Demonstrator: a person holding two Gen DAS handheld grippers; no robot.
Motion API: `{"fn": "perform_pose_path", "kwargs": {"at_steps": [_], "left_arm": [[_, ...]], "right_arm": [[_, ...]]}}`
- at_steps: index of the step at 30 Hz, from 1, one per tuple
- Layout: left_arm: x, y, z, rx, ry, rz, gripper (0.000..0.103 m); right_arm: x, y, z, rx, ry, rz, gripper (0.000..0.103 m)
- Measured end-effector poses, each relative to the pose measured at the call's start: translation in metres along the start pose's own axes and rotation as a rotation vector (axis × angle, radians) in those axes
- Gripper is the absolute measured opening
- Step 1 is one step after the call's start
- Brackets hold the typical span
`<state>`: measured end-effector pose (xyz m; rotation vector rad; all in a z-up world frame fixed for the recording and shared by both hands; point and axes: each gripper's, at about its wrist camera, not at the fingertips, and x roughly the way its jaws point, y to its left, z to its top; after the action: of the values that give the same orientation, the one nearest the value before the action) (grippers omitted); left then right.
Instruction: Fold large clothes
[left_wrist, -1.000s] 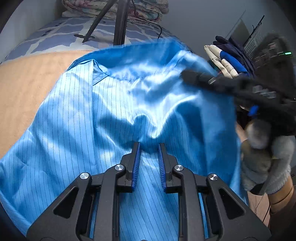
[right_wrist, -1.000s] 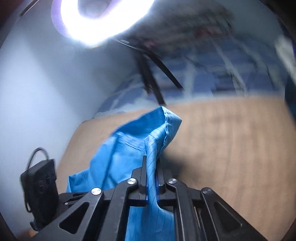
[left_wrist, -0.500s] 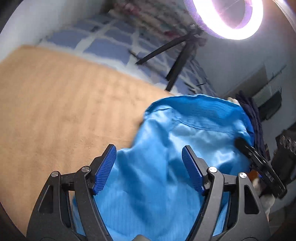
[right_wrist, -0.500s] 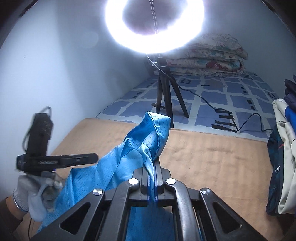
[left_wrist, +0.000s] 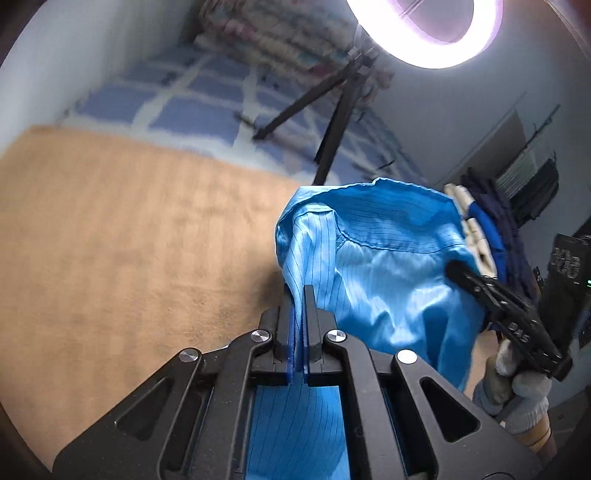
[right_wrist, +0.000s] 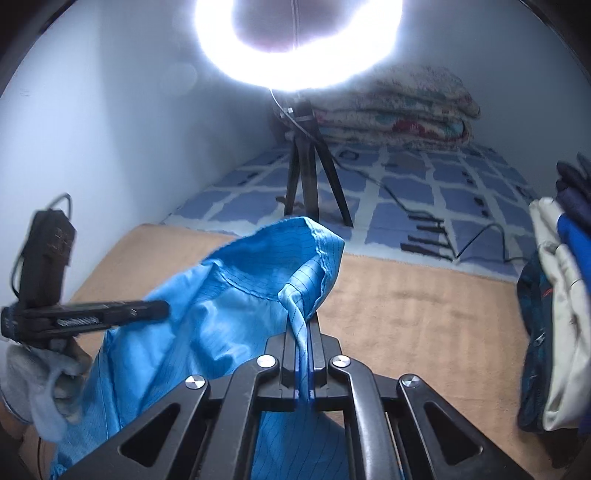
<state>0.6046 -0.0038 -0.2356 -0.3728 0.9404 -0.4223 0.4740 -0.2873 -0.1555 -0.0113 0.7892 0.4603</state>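
I count one blue garment (left_wrist: 388, 280), two grippers, one ring light (right_wrist: 295, 48) on one tripod (right_wrist: 310, 181), and one stack of folded quilts (right_wrist: 399, 110) against the far wall. A pile of other clothes (right_wrist: 557, 295) sits at the right edge; I cannot count its pieces.

My left gripper (left_wrist: 297, 306) has its jaws pressed together on a fold of the blue garment, with only the thin cloth between the pads. From its own camera the fingers point forward and slightly up, and the fabric rises out of them into a loose hump above the tan blanket (left_wrist: 122, 236). In the right wrist view this gripper comes in from the left edge, level, with its tip against the cloth and a gloved hand (right_wrist: 33, 376) under it.

My right gripper (right_wrist: 303, 339) is likewise clamped on the garment, a narrow twisted strip of cloth running down between its closed fingers. In the left wrist view it enters from the right, angled down toward the cloth, with its tip buried in the fabric and a gloved hand (left_wrist: 524, 387) at its handle.

The garment hangs between the two grippers, lifted off the tan blanket, its seamed edge uppermost and its lower part dropping out of view beneath both tools
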Motion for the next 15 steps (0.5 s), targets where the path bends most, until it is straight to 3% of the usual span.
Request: {"fn": "perform_pose_path", "kwargs": {"at_steps": [5,15], "left_arm": [[-0.05,-0.027,-0.006,0.088,-0.059,0.018,0.0],[-0.144,-0.074,-0.049,0.121,-0.159,-0.008,0.0]], "right_arm": [[-0.035,0.004,0.003,0.007,-0.049,0.021,0.0],[-0.146,0.032,-0.011,0.02,-0.141,0.071,0.0]]}}
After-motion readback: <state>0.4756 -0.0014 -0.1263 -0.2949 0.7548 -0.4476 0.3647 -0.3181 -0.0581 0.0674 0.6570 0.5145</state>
